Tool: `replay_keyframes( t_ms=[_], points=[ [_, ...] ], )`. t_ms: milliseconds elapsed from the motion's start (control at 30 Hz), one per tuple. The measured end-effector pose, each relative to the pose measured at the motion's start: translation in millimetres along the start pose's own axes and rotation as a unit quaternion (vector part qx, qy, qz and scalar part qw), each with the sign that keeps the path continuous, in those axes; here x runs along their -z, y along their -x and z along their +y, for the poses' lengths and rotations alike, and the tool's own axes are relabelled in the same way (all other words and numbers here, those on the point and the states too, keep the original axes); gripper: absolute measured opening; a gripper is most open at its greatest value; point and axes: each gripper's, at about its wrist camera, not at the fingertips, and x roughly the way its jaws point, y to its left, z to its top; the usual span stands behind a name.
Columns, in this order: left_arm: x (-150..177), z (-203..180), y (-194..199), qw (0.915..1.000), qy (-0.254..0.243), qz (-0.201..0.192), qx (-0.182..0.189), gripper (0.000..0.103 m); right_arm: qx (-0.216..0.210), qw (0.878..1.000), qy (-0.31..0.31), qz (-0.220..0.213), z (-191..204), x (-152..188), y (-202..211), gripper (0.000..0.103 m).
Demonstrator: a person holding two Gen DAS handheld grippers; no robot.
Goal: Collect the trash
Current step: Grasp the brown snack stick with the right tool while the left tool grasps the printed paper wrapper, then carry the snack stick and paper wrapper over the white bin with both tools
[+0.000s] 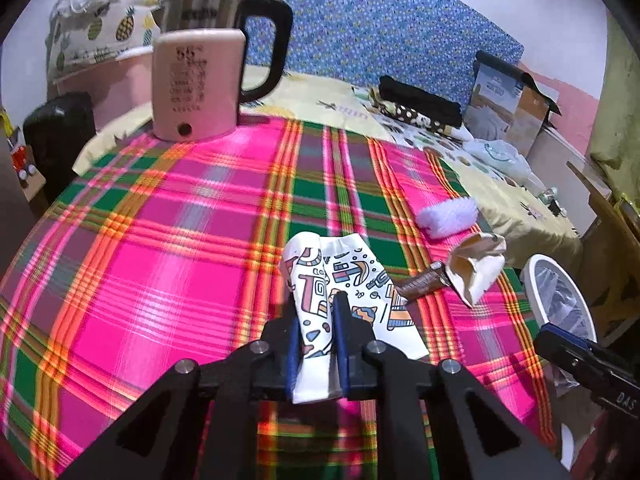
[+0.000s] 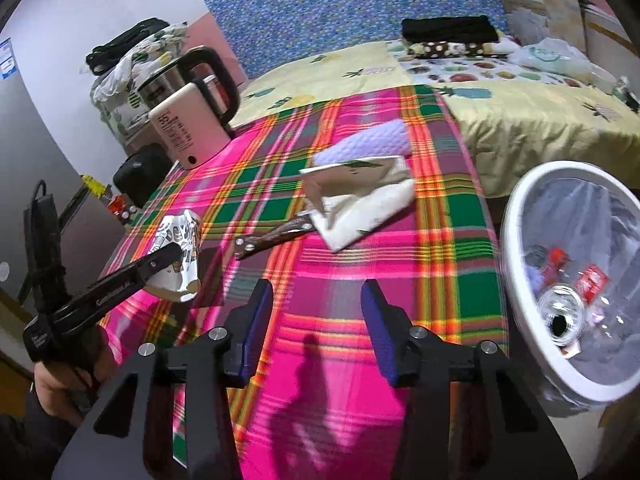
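The left gripper (image 1: 314,308) clamped the patterned paper cup (image 1: 340,292) (flattened); the right gripper (image 2: 316,300) hung parted, empty, the bin (image 2: 520,216) at its two o'clock.

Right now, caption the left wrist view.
Left gripper pinching a patterned paper cup on the plaid cloth.

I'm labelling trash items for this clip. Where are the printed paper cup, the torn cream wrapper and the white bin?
printed paper cup (image 1: 316,300): left wrist view, its flattened side wall.
torn cream wrapper (image 2: 360,208): right wrist view, its cream outer face.
white bin (image 2: 516,216): right wrist view, its left rim.
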Motion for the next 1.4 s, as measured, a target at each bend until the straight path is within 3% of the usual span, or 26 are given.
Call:
replay_keyframes(
  t_ms=[467,600,667,767,1033,1100,1267,1400],
  points=[
    [-5,43,2,0.9988,0.003,-0.014,-0.046,0.016,-0.032,0.997,-0.01,0.063,22,-19,-67,0.044],
    [-5,55,2,0.9986,0.012,-0.012,-0.05,0.016,-0.02,0.998,-0.028,0.056,19,-29,-77,0.045],
    [-5,60,1,0.9985,0.016,-0.01,-0.052,0.016,-0.012,0.998,-0.037,0.05,19,-35,-80,0.055],
    [-5,67,-2,0.9982,0.021,-0.007,-0.056,0.016,-0.003,0.998,-0.036,0.047,27,-39,-86,0.058],
    [-5,76,-6,0.9988,0.025,0.003,-0.041,0.017,0.044,0.996,0.045,0.064,59,-37,-98,0.058],
    [-5,76,-6,0.999,0.024,0.008,-0.036,0.017,0.046,0.995,0.064,0.069,62,-31,-93,0.055],
    [-2,77,-14,0.9988,0.035,0.031,-0.016,0.027,0.06,0.992,0.089,0.067,58,-20,-80,0.02],
    [3,69,-13,0.9988,0.032,0.036,-0.002,0.028,0.044,0.994,0.076,0.069,52,-18,-72,0.02]
  ],
)
